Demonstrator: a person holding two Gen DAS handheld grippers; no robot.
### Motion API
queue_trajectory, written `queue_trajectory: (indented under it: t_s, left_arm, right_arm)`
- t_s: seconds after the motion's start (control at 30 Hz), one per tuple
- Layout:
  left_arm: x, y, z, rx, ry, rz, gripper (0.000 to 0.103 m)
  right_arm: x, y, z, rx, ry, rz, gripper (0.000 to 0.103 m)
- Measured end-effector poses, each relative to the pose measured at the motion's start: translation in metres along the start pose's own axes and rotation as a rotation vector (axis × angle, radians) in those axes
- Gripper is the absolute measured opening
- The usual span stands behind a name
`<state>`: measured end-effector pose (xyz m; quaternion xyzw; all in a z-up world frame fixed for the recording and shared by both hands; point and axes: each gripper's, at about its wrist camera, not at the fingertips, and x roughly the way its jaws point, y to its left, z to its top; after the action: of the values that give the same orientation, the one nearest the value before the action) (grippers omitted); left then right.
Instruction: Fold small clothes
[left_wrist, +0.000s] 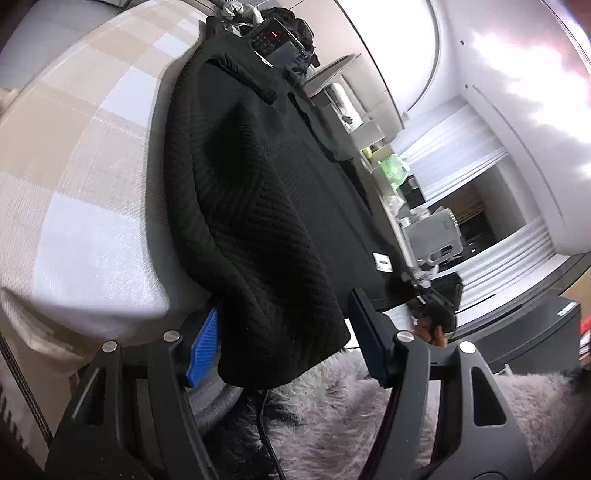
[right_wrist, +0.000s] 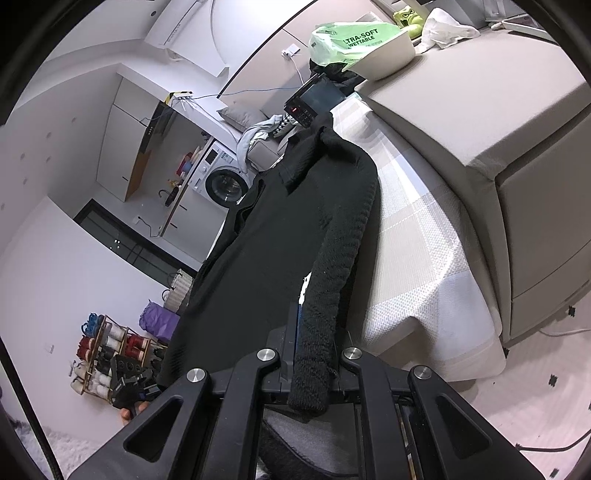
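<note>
A black ribbed knit sweater lies spread along the edge of a bed with a beige and white checked cover. My left gripper is open at the sweater's near lower corner. That corner hangs loosely between the blue pad and the dark finger opposite. In the right wrist view the sweater stretches away from me. My right gripper is shut on the cuff of its sleeve, which hangs down past the fingers. A white label shows near the hem.
A dark device with a red display lies beyond the collar. A padded beige bed frame carries a bowl with a green wipes pack. A fluffy rug lies below. A washing machine and a shoe rack stand further off.
</note>
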<state>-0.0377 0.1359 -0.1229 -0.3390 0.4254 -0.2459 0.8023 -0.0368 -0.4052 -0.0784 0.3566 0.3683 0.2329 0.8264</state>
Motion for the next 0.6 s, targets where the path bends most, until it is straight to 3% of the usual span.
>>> queue_trajectory:
  t_s: [0.07, 0.1, 0.13, 0.2, 0.3, 0.37, 0.43, 0.5, 0.53, 0.6]
  left_arm:
    - [0.005, -0.004, 0.003, 0.001, -0.001, 0.059, 0.047]
    - [0.007, -0.005, 0.005, -0.003, -0.007, 0.081, 0.036]
    - [0.009, -0.005, 0.006, -0.002, -0.010, 0.084, 0.021]
    - [0.007, -0.005, 0.007, 0.016, -0.036, 0.096, 0.008]
    - [-0.004, -0.002, 0.007, 0.011, -0.083, 0.065, 0.005]
    - [-0.009, -0.004, 0.008, 0.011, -0.102, 0.041, 0.005]
    - [-0.015, -0.006, 0.008, 0.014, -0.119, 0.010, 0.005]
    - [-0.022, -0.010, 0.008, 0.024, -0.136, -0.008, 0.005]
    - [-0.024, -0.011, 0.008, 0.028, -0.142, -0.016, 0.005]
    - [-0.033, -0.016, 0.008, 0.044, -0.166, -0.045, 0.005]
  right_arm:
    - [0.003, 0.000, -0.001, 0.001, 0.006, 0.004, 0.007]
    - [0.004, -0.001, -0.001, 0.003, 0.010, 0.006, 0.007]
    - [0.006, -0.002, -0.001, 0.007, 0.014, 0.006, 0.008]
    - [0.008, -0.002, -0.002, 0.011, 0.026, 0.001, 0.013]
    - [0.006, -0.002, -0.003, 0.002, 0.033, 0.000, 0.022]
    - [0.007, -0.002, -0.003, 0.001, 0.032, 0.003, 0.038]
    - [0.009, 0.000, -0.003, -0.011, 0.024, -0.014, 0.038]
    - [0.012, 0.004, -0.004, -0.038, 0.007, -0.063, 0.025]
    - [0.014, 0.006, -0.005, -0.054, -0.006, -0.086, 0.007]
    - [0.013, 0.009, -0.007, -0.062, -0.020, -0.044, 0.005]
